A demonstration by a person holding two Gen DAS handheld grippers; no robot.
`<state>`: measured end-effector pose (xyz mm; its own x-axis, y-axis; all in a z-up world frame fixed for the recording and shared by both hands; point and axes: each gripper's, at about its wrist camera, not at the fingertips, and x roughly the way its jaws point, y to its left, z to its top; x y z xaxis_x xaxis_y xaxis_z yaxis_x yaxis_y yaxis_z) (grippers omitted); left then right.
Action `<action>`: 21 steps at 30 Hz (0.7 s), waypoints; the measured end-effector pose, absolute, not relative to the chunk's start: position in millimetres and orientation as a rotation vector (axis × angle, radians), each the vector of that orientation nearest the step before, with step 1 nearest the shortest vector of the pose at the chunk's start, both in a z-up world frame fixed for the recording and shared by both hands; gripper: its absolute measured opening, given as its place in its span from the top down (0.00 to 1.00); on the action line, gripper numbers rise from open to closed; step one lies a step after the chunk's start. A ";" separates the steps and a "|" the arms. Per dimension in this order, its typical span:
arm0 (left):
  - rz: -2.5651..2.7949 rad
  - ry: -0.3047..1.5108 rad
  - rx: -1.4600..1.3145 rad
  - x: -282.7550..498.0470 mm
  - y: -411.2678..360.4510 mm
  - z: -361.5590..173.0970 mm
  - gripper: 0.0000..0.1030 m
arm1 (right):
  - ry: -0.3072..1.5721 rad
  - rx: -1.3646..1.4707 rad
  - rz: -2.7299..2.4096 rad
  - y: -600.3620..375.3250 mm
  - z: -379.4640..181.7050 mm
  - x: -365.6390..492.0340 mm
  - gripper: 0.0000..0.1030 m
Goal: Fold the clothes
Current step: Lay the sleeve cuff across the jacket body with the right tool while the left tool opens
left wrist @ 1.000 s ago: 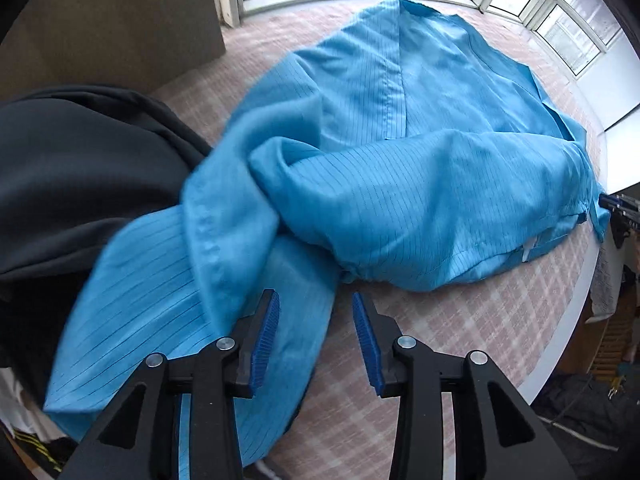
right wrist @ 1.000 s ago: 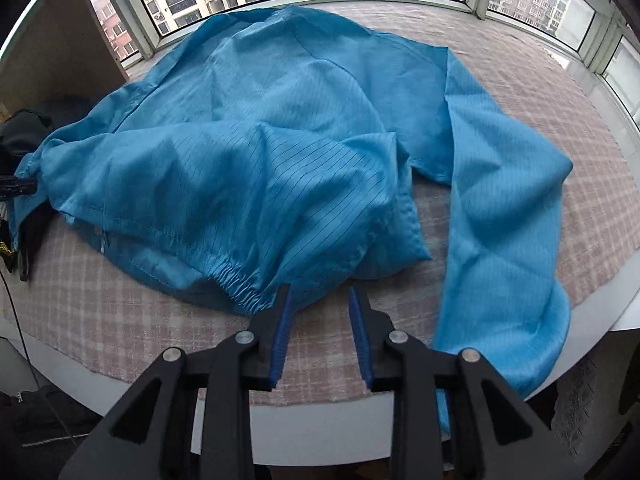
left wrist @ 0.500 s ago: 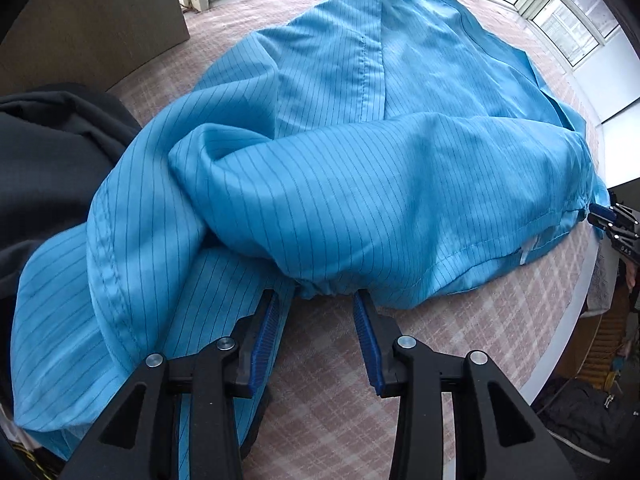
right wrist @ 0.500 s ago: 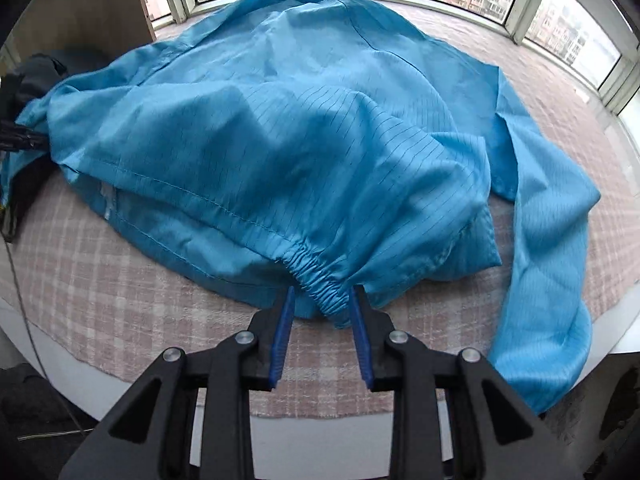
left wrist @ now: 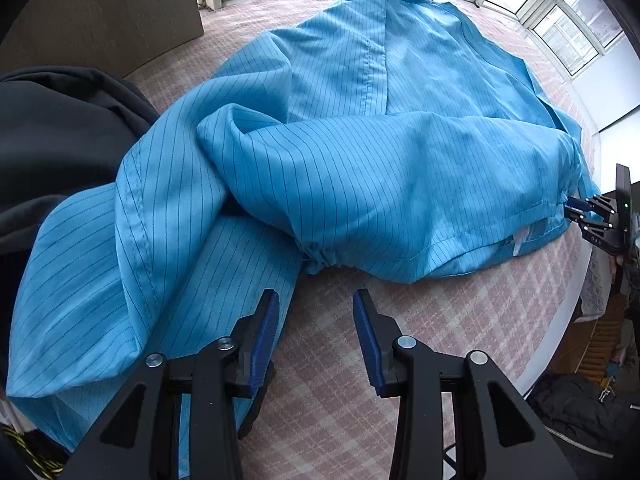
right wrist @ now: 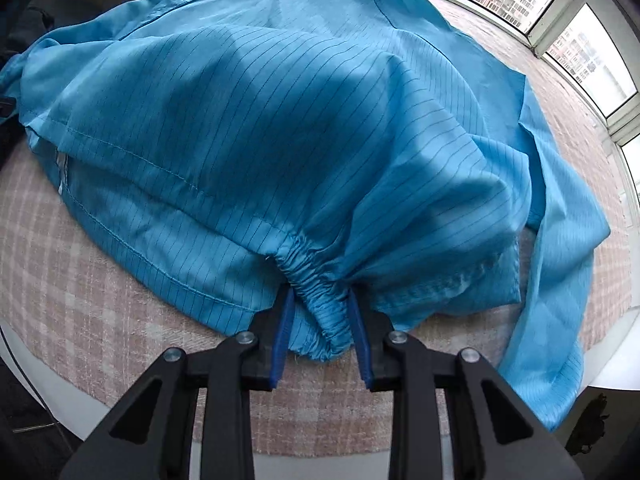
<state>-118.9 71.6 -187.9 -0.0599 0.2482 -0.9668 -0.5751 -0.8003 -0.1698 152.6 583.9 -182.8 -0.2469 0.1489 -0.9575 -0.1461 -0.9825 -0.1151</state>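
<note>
Right gripper (right wrist: 320,322) is seen closing on the gathered elastic cuff (right wrist: 316,280) of the blue pinstriped garment (right wrist: 256,112); the cuff is already between the blue pads (right wrist: 282,328), w/ fabric touching both, though a firm pinch cannot be confirmed. Left gripper (left wrist: 314,332) is held parted over bare tablecloth, nothing between its pads; its left pad sits just beside the edge of a sleeve panel (left wrist: 132,280), not on it.

The garment is spread across a round table w/ a pink plaid cloth (left wrist: 332,412). In the left wrist view a second gathered cuff (left wrist: 320,258) lies just ahead of the left gripper, apart from its fingertips. A stitched hem (right wrist: 132,160) runs along the near-left side in the right wrist view, w/ a small white tag at its left end. One sleeve (right wrist: 560,288) is draped over the table edge at the right and hangs below the rim.

Open cloth is left only along the near rim: a strip in front of the right gripper and a wider patch to the right of the left one. The table's white edge (left wrist: 560,332) curves close by. A dark garment (left wrist: 60,140) is piled at the left, touching the blue fabric. Windows (right wrist: 576,48) ring the far side. The right gripper's tip (left wrist: 576,208) is visible at the garment's far right edge in the left wrist view.
</note>
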 end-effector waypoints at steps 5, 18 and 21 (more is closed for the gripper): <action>1.874 0.298 -1.655 -106.8 74.9 -188.1 0.64 | 0.011 -1.768 2.420 583.4 -158.6 153.2 0.97; 1.843 0.146 -1.731 -119.1 113.6 -213.6 0.62 | 0.081 -1.759 2.414 586.2 -133.1 167.4 0.88; 1.867 0.127 -1.766 -132.6 121.5 -222.3 0.68 | 0.117 -1.772 2.411 586.6 -137.7 180.5 0.83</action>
